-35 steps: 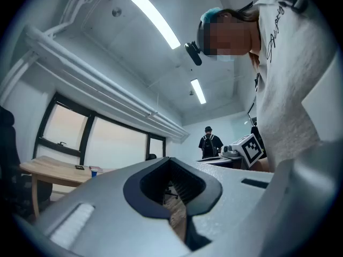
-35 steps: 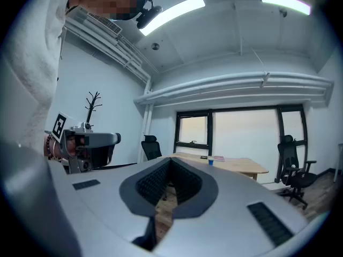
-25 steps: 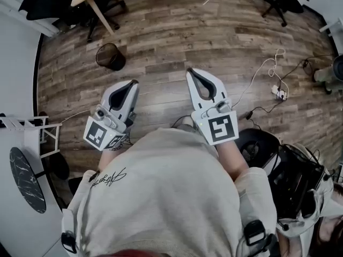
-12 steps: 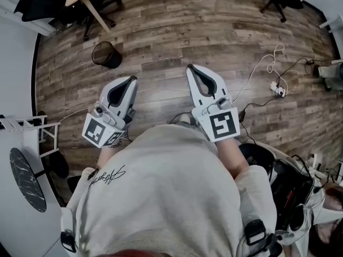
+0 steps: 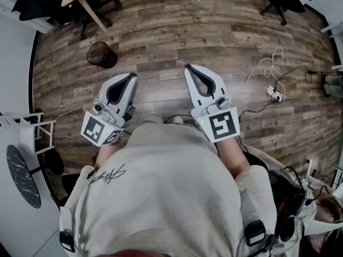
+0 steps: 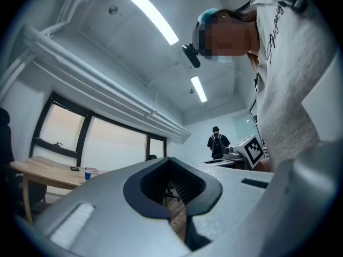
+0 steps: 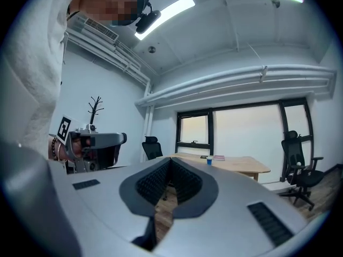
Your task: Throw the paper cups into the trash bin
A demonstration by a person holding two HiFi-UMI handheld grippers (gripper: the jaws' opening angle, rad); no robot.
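Smooth grey left gripper (image 5: 130, 78) and right gripper (image 5: 189, 68) hang over the wood-plank floor (image 5: 166, 31), each with its ribbed, black-lined jaws closed tip to tip around a teardrop hollow that holds nothing. The round black mesh trash bin (image 5: 102, 54) stands on the floor, well apart from the left gripper and slightly further left than a second ago. A small blue cup (image 7: 209, 160) sits on the pale wooden table (image 7: 236, 165), far beyond both jaws

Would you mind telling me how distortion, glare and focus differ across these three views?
Head view: fisheye curves the wooden floor planks, lighting even, sharp. Left gripper view: dark round vignette, ceiling light strip blown out. Right gripper view: same vignette, windows washed out pale, wooden table crisp.
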